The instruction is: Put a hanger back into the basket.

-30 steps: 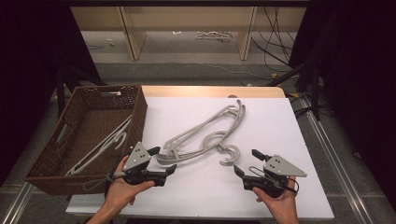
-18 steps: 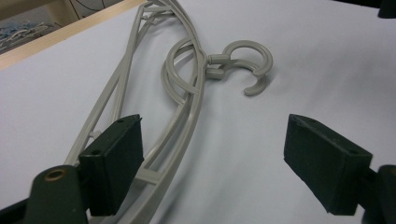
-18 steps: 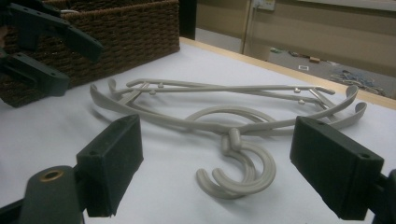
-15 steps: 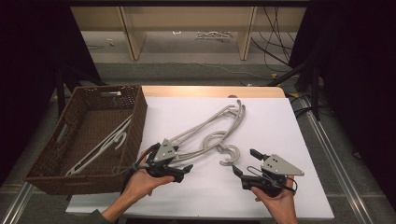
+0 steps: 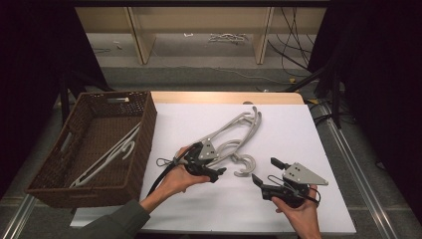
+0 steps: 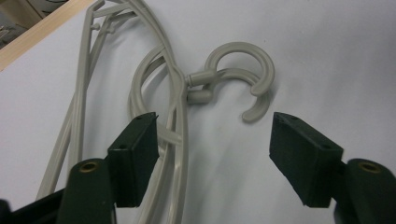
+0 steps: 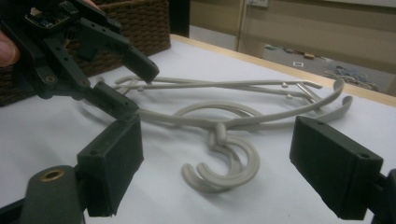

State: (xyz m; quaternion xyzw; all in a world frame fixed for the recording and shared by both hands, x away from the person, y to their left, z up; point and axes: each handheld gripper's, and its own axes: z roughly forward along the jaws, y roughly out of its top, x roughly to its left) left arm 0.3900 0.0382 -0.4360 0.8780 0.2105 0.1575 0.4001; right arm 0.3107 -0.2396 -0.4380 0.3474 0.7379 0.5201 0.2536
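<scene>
Closing over the grey hangers (image 6: 173,116), the left gripper's (image 6: 212,140) jaws stand apart.

Left tongs (image 5: 215,173): black body, grey three-cornered plate, black cable, brass screw holes. Right tongs (image 5: 266,172): same build. Left sleeve (image 5: 117,222) grey-green.

The claw (image 6: 212,158) gapes over grey hangers (image 6: 177,93) on white table (image 6: 327,56).

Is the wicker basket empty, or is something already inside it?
Not empty. The brown wicker basket holds at least one pale hanger, lying slanted on its bottom in the high view.
</scene>
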